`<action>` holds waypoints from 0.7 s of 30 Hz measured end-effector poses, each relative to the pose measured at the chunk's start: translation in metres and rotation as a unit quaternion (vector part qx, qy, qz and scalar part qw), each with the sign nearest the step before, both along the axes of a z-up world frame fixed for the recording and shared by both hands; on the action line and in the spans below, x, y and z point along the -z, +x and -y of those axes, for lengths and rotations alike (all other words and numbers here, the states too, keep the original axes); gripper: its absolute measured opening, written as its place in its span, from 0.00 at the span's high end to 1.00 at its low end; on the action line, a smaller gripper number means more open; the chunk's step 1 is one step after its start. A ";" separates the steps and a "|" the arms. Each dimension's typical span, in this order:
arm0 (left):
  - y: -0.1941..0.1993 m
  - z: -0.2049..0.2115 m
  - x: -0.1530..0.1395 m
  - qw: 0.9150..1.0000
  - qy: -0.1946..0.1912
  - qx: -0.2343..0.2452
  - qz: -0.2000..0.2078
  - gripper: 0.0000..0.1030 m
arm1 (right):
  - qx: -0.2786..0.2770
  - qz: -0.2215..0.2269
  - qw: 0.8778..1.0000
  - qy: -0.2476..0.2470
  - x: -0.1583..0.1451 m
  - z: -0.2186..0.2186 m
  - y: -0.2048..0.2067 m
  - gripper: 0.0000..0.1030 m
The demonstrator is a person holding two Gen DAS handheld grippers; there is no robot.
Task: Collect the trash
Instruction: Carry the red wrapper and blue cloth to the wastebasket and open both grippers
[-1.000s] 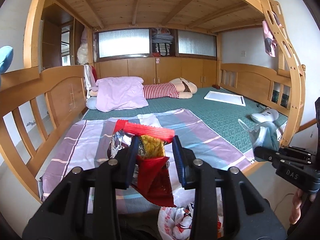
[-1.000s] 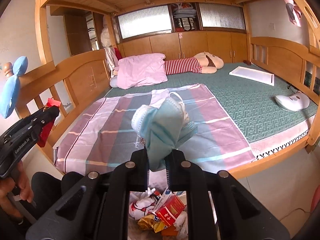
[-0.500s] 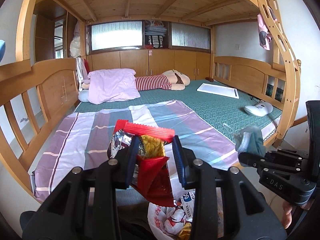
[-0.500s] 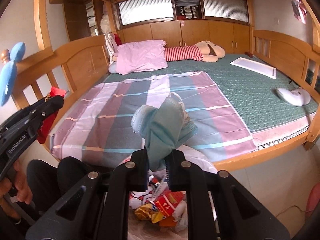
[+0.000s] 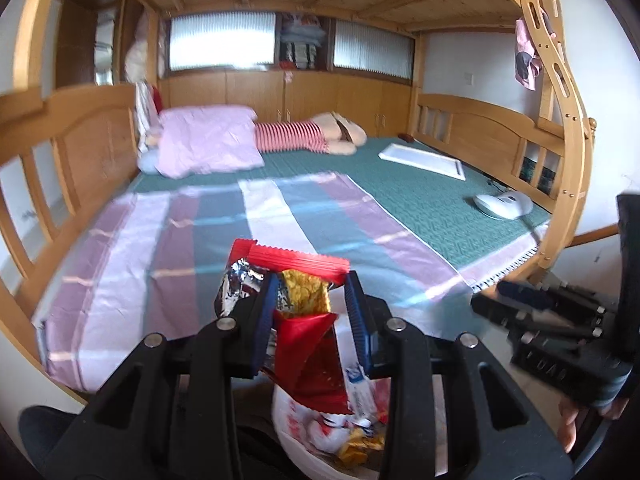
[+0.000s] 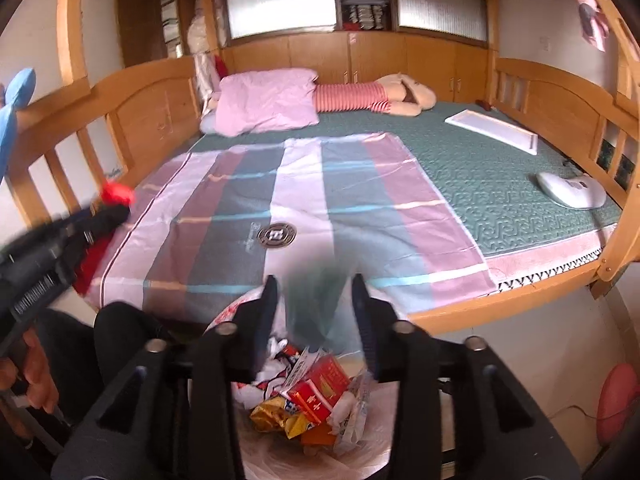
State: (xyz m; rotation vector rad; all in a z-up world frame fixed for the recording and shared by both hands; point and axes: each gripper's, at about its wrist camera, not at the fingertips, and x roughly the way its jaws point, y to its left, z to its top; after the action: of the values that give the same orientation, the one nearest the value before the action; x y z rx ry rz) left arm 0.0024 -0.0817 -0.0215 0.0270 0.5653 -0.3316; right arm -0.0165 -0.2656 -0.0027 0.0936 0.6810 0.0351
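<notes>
While open, right gripper (image 6: pixel 314 310) above trash bag (image 6: pixel 372 456).

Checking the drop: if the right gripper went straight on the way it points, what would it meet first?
Probably the striped sheet on the bed, just past the bin bag below. The right gripper is open, with only the blurred mask between its fingers; depth is unclear.

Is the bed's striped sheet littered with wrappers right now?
No, the striped sheet lies bare; the wrappers sit in the trash bag below the right gripper.
</notes>
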 end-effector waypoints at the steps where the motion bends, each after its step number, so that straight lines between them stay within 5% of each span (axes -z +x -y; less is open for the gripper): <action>1: 0.002 0.001 0.004 1.000 -0.007 0.010 -0.010 0.66 | 0.009 0.007 1.000 0.000 -0.003 0.004 -0.002 0.53; 6: 0.020 0.018 0.037 0.989 -0.059 0.095 -0.095 0.66 | 0.063 0.045 0.997 -0.005 -0.019 0.030 -0.014 0.46; 10: 0.022 0.039 0.059 0.975 -0.065 0.159 -0.138 0.61 | 0.081 0.056 0.995 -0.007 -0.023 0.042 -0.019 0.43; 14: 0.013 0.045 0.058 0.981 -0.046 0.149 -0.113 0.16 | 0.091 0.066 0.994 -0.001 -0.022 0.045 -0.024 0.26; 21: -0.008 0.026 0.015 0.999 0.017 0.049 -0.006 0.04 | 0.104 0.101 0.989 -0.002 -0.031 0.043 -0.032 0.05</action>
State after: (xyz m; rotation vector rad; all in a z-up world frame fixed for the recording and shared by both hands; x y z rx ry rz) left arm -0.0059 -0.1078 -0.0360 0.0860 0.5825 -0.4176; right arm -0.0488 -0.3088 0.0282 0.1557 0.4670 -0.1562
